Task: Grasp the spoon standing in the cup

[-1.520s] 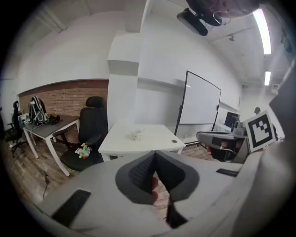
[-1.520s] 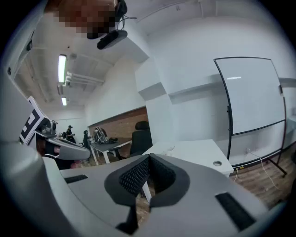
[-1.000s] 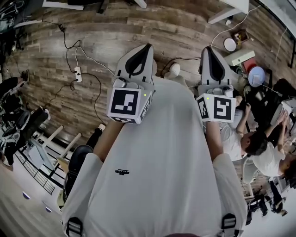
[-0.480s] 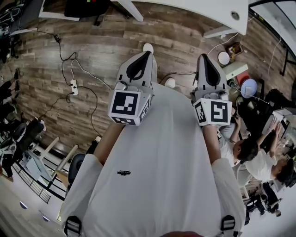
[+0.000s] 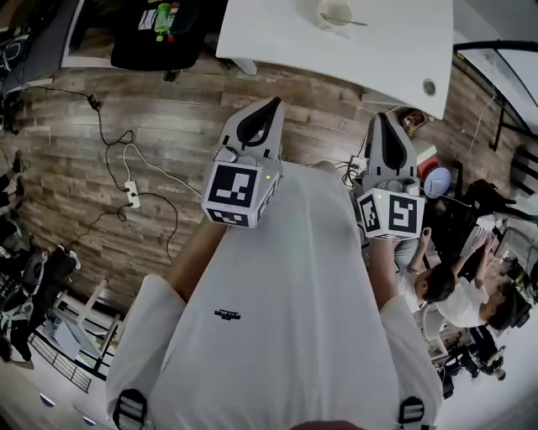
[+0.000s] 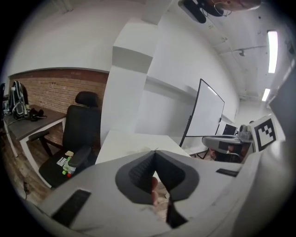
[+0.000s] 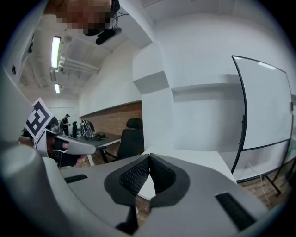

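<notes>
Fingers of the left gripper, lined with dark ribbed pads, are pressed together at their tips with nothing between them. The right gripper is closed the same way, its pads meeting in a narrow seam, also empty. A person in a plain white shirt holds both grippers at chest height over a wood-plank floor, just short of the near edge of a smooth white bench. Each gripper carries a cube with square black-and-white markers, left and right.

The pale round cup sits on the bench, well back from its near edge and well apart from both grippers. The spoon stands in it, its thin handle leaning out over the rim toward the bench's right end.

A black padded office chair stands beside the bench's left end with a green bottle on its seat. A white power strip and looping dark cables lie on the floor. A curved-frame whiteboard stands beyond the bench's right end.
</notes>
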`<action>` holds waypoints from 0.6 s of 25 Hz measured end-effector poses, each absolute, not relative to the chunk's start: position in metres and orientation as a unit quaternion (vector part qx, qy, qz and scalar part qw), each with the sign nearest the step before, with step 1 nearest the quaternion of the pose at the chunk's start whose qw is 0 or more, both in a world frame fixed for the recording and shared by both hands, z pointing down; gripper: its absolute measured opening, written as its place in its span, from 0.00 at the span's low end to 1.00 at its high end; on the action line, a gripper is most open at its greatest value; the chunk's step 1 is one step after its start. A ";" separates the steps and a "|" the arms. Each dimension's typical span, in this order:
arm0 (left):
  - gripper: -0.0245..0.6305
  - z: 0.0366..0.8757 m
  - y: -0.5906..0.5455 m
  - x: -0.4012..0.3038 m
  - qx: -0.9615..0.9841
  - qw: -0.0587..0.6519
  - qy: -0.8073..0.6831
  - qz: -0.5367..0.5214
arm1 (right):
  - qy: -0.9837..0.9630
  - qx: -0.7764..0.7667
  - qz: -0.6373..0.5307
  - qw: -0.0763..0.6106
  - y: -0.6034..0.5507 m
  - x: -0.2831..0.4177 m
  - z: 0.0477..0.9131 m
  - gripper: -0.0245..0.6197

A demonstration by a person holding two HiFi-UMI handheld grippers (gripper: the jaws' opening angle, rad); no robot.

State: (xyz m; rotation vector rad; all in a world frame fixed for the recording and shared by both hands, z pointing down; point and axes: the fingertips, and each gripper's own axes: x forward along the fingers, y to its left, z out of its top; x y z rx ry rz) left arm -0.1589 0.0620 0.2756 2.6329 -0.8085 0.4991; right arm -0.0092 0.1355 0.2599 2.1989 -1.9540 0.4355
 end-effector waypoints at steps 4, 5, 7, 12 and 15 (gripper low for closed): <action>0.03 0.276 0.015 -0.159 0.927 0.182 -0.284 0.164 | -0.644 0.745 0.145 0.094 0.102 -0.008 0.259 0.04; 0.03 0.276 0.008 -0.159 0.926 0.185 -0.286 0.161 | -0.644 0.744 0.150 0.096 0.095 -0.007 0.261 0.04; 0.03 0.276 -0.005 -0.155 0.925 0.191 -0.289 0.158 | -0.647 0.740 0.158 0.099 0.081 -0.005 0.266 0.04; 0.03 0.275 -0.027 -0.138 0.923 0.189 -0.298 0.156 | -0.663 0.725 0.155 0.105 0.043 0.011 0.274 0.04; 0.03 0.276 -0.036 -0.121 0.921 0.180 -0.306 0.163 | -0.678 0.712 0.153 0.104 0.026 0.029 0.279 0.04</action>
